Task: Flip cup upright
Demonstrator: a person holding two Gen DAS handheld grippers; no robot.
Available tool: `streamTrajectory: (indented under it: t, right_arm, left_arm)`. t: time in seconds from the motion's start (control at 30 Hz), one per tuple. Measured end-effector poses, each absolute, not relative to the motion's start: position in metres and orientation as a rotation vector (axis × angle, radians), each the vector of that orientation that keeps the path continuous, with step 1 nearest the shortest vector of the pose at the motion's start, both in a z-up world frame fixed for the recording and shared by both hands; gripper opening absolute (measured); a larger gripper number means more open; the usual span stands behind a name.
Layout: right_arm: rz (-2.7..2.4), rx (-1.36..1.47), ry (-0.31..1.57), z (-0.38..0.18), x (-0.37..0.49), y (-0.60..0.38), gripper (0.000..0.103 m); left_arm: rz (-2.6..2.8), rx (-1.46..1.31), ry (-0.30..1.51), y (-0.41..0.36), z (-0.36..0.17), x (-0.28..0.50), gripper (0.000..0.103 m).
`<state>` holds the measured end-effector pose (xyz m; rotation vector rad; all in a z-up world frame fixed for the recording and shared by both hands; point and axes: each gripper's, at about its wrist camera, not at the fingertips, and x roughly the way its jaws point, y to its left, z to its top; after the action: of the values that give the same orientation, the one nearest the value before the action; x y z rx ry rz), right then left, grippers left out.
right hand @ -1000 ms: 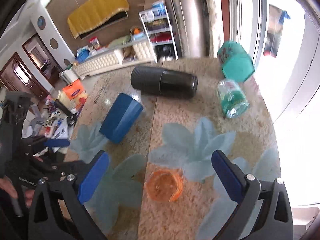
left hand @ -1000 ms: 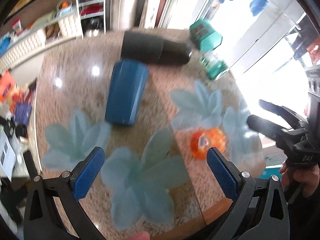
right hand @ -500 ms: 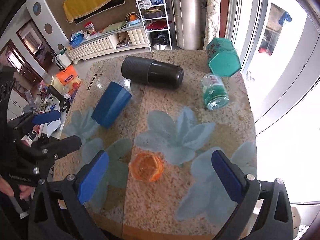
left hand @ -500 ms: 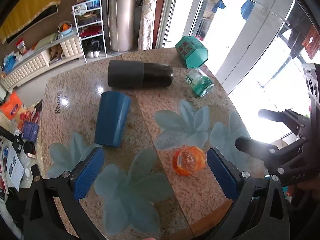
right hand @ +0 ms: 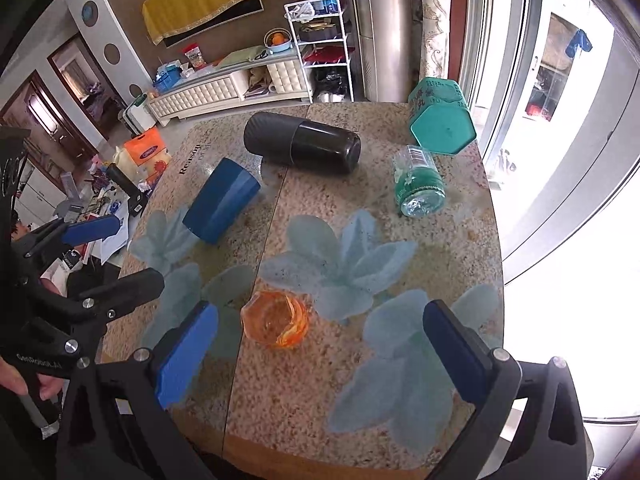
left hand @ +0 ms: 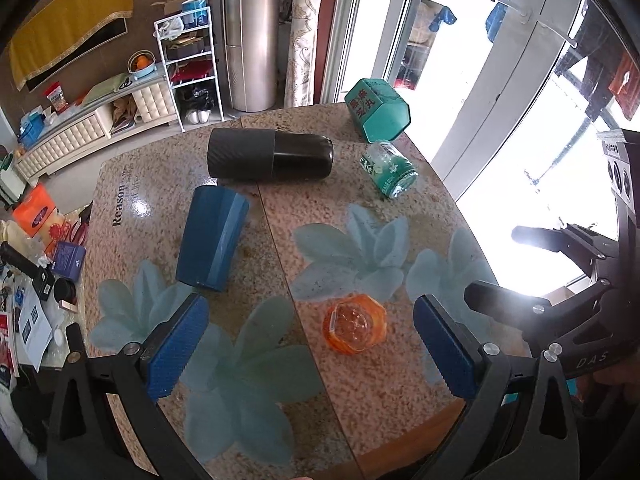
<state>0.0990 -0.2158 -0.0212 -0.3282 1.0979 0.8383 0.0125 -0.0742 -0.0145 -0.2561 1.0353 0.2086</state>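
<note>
Blue tumbler cup [left hand: 212,238] lies on its side on the granite table [left hand: 360,400], mouth end toward the near-left, just in front of the black thermos flask [left hand: 270,159], also lying down. Small orange glass cup [left hand: 355,327] stands near the front edge; cannot tell whether it is mouth-up or inverted. Green glass jar [left hand: 390,168] on its side, teal hexagonal tin [left hand: 378,109] behind it at the far right.

Change over the last second: both cameras have pulled up and back, so the objects look smaller and more of the room shows; nothing on the table has shifted. Reads as a retreat to a start pose, no cup flipped yet, task barely begun.

Left gripper [left hand: 312,348] jaws spread wide, empty, hanging over the front edge, orange cup between them in view. Right gripper [right hand: 320,352] jaws also wide, empty, same height.

Likely target is the blue cup: left gripper is nearer, would need to drop and close across its body.
</note>
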Motion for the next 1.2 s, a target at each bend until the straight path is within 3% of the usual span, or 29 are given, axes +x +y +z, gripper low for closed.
streamTrajectory:
  t: [1.2]
  right_arm:
    - [0.815,-0.296,1.126,-0.0283,0.1018,-0.2208,0.103]
  left_arm:
    - [0.184,-0.242,1.061,-0.0741,-0.018,0.0186,0.103]
